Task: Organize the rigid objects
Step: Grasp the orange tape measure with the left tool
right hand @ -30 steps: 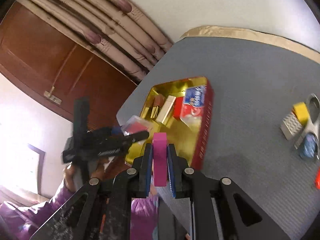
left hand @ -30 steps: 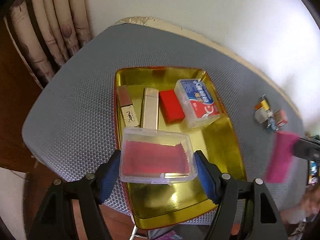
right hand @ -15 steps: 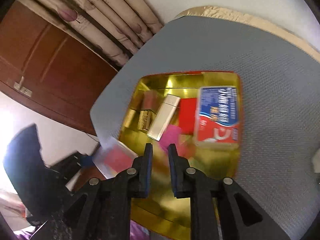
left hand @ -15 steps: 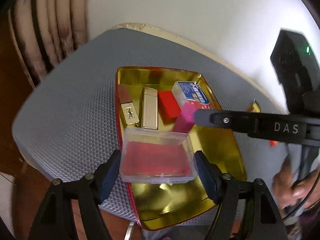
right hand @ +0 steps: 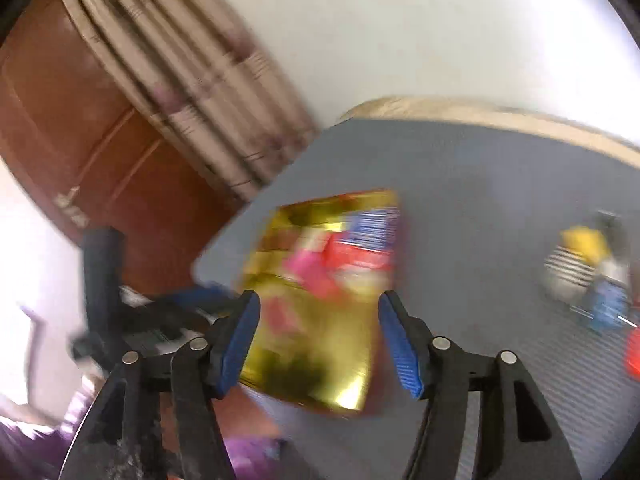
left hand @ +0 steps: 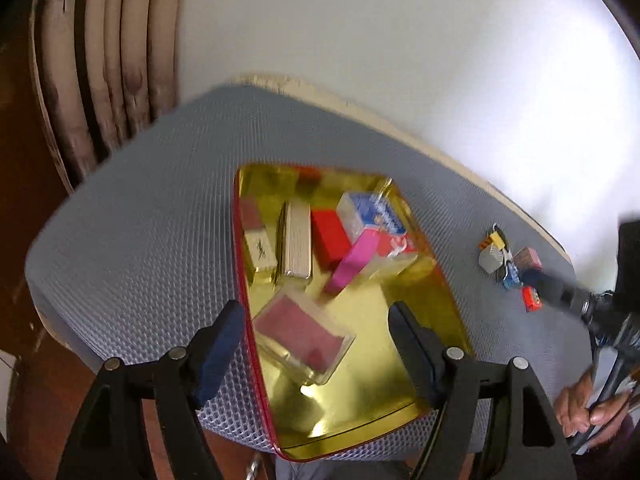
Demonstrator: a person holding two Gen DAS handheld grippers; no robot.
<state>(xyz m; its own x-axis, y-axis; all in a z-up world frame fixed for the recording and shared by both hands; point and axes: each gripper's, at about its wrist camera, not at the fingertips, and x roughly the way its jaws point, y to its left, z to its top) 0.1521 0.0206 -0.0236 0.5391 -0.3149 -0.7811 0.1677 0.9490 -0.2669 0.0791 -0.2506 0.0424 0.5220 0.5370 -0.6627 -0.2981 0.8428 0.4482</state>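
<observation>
Left wrist view is showing the left gripper (left hand: 316, 344) spread wide, its pads touching nothing; the clear case with a red insert (left hand: 302, 334) is lying tilted between them in the gold tray (left hand: 384, 316). Beyond, a pink block (left hand: 354, 258) is leaning on a red box (left hand: 330, 238). Right wrist view, blurred, is showing the right gripper (right hand: 318, 338) opening, empty, above that tray (right hand: 320, 352).

A home room, patterned beige curtains (left hand: 120, 60) at ten o'clock, brown wooden door (right hand: 80, 128) beside them, plain white wall (left hand: 400, 60), grey-matted desk (left hand: 160, 200) below
</observation>
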